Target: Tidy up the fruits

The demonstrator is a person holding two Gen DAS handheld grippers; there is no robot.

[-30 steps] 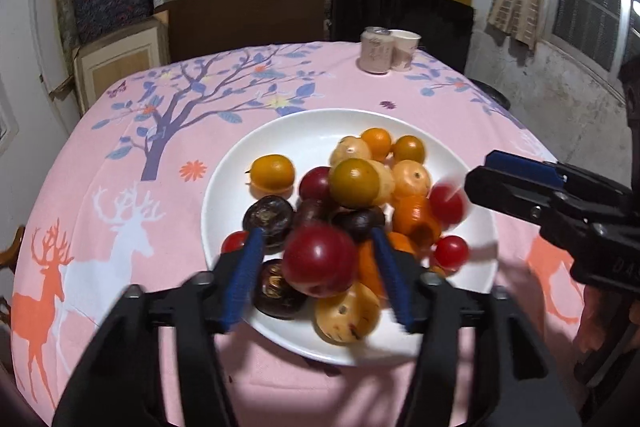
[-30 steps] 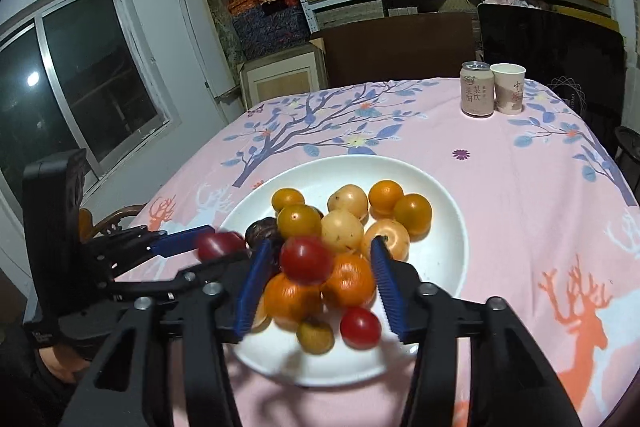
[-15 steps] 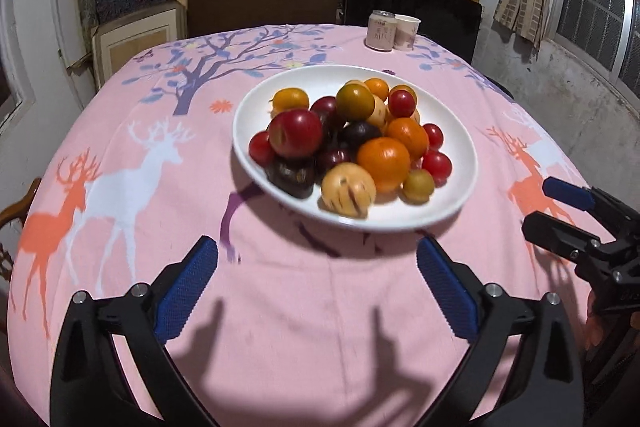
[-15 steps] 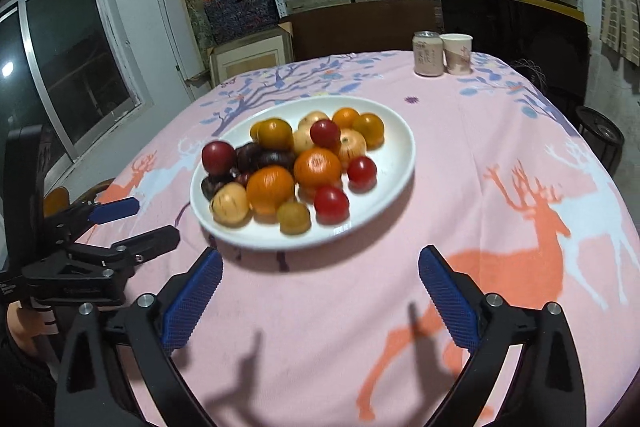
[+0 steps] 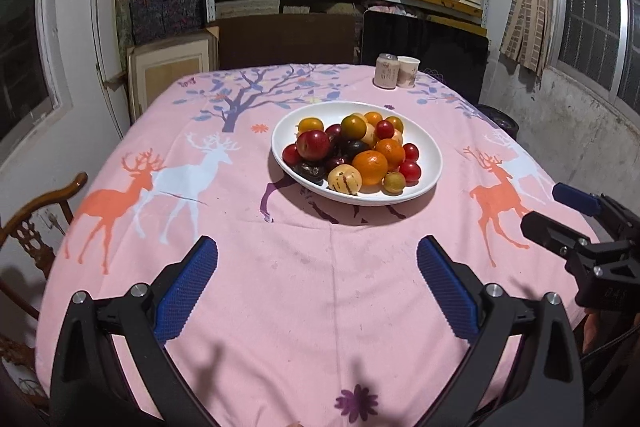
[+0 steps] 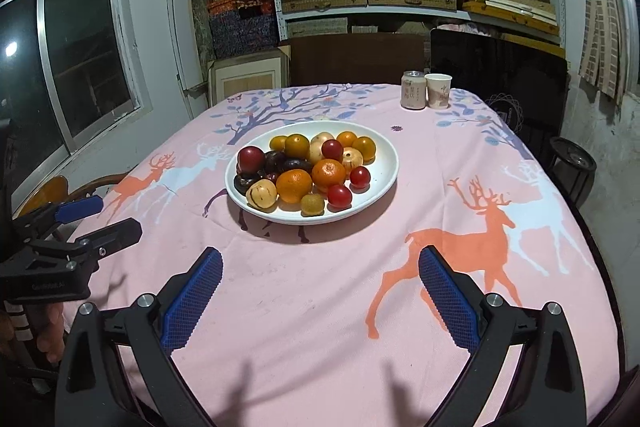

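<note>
A white plate [image 5: 430,155] in the middle of the pink table holds several fruits: a red apple [image 5: 313,145], oranges [image 5: 370,167], cherry tomatoes, dark plums and a striped yellow fruit. The plate also shows in the right wrist view [image 6: 384,155], with the apple [image 6: 251,159] at its left. My left gripper [image 5: 318,255] is open and empty, well short of the plate. My right gripper [image 6: 320,265] is open and empty, also near the table's front. Each gripper shows in the other's view: right [image 5: 560,211], left [image 6: 98,219].
A can [image 6: 413,95] and a paper cup [image 6: 438,96] stand at the table's far right. A wooden chair [image 5: 36,223] stands at the left edge. Shelves with boxes and a dark board are behind the table. A black stool [image 6: 572,163] is at the right.
Both grippers let go of the red fruits they held over the plate, opened wide and pulled back to the table's front. The fruits now lie on the plate.
</note>
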